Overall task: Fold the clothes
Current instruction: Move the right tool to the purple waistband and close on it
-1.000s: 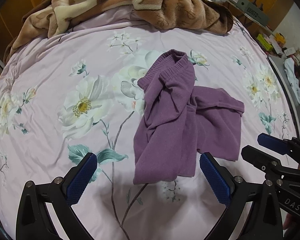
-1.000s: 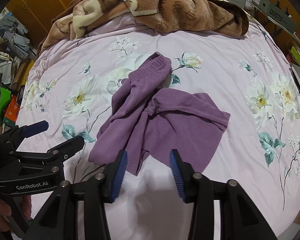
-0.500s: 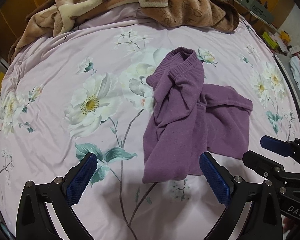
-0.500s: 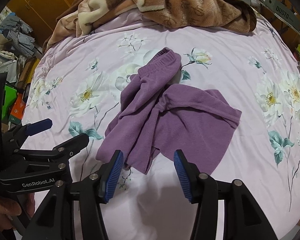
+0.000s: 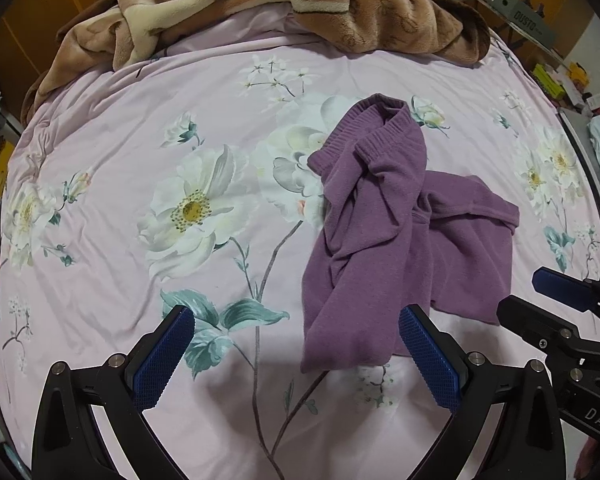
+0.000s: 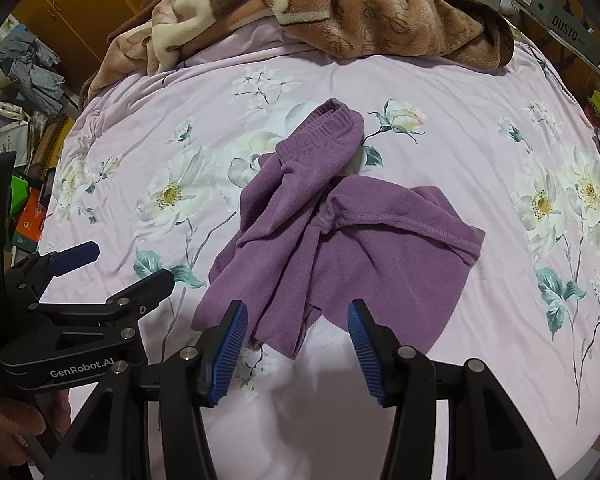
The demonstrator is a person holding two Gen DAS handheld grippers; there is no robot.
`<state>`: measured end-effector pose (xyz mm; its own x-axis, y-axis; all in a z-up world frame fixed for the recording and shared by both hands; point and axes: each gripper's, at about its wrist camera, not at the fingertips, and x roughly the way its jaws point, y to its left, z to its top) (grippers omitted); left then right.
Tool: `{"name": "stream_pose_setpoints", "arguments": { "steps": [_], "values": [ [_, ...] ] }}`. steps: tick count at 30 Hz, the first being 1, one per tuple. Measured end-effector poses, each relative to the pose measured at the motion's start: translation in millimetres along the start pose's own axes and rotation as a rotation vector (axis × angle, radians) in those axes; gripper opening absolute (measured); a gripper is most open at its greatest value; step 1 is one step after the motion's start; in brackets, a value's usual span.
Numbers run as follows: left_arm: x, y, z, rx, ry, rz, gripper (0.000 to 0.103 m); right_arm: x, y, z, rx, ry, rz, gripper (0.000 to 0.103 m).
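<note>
Lying crumpled on a floral pink bedsheet (image 5: 140,152), purple garment (image 5: 384,232), ribbed waistband toward a brown blanket (image 5: 340,8). Hovering at its near hem, left gripper (image 5: 296,360) and right gripper (image 6: 296,344), both fingers spread wide, gripping nothing.

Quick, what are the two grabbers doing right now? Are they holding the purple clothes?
Left gripper: open, holding nothing, near the purple garment.
Right gripper: open, holding nothing, at the garment's near edge.
</note>
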<state>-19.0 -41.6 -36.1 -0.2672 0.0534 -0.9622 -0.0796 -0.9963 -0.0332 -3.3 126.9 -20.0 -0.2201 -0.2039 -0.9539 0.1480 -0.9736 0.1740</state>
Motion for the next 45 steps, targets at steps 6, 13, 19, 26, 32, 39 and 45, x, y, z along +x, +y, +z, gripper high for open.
{"name": "stream_pose_setpoints", "arguments": {
  "steps": [6, 13, 19, 26, 32, 39, 45],
  "values": [
    [8, 6, 2, -0.001, 0.012, 0.011, 0.102, 6, 0, 5, 0.010, 0.002, -0.014, 0.051],
    [16, 13, 5, 0.000, 0.026, 0.019, 0.102, 15, 3, 12, 0.004, -0.002, -0.026, 0.046],
    [20, 24, 3, -0.017, 0.040, 0.020, 0.102, 28, 8, 19, -0.008, 0.001, -0.038, 0.045],
    [20, 39, -4, -0.052, 0.044, 0.019, 0.102, 41, 16, 36, -0.027, -0.009, -0.068, 0.045],
    [21, 47, -12, -0.077, 0.048, 0.019, 0.102, 50, 25, 53, -0.044, -0.032, -0.081, 0.045],
    [28, 55, -15, -0.093, 0.050, 0.013, 0.102, 65, 32, 69, -0.065, -0.046, -0.091, 0.045],
    [34, 65, -11, -0.110, 0.050, 0.019, 0.102, 80, 31, 75, -0.058, -0.040, -0.099, 0.045]
  ]
}}
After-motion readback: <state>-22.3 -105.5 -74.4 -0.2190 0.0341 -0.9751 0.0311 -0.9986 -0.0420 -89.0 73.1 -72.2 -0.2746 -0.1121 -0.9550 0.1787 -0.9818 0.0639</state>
